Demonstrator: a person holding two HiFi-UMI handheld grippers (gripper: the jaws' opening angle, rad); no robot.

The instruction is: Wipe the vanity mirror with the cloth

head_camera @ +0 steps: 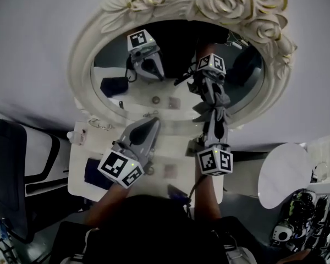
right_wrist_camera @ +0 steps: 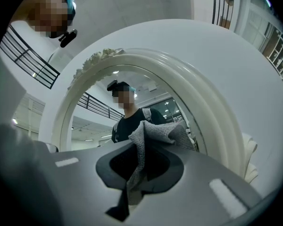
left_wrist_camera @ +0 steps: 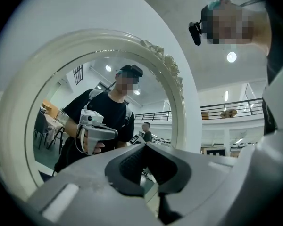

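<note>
Cloth (head_camera: 212,110) on mirror (head_camera: 85,54) – wipe underway.
Right claw (head_camera: 213,126) clenched on grey cloth, which looks pressed to the glass at lower right of the oval, mid-frame. Left claw (head_camera: 149,123) closed w/ nothing in it, near btm rim. Prob. early-to-mid: only that patch covered, rest of glass left, tho no smears visible to judge by. No brands or text readable, just square markers (head_camera: 121,168) on the claw cubes.

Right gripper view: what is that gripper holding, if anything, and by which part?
The right gripper holds the grey cloth, its fingers shut on a bunched lower part; the rest sticks up past them.
</note>
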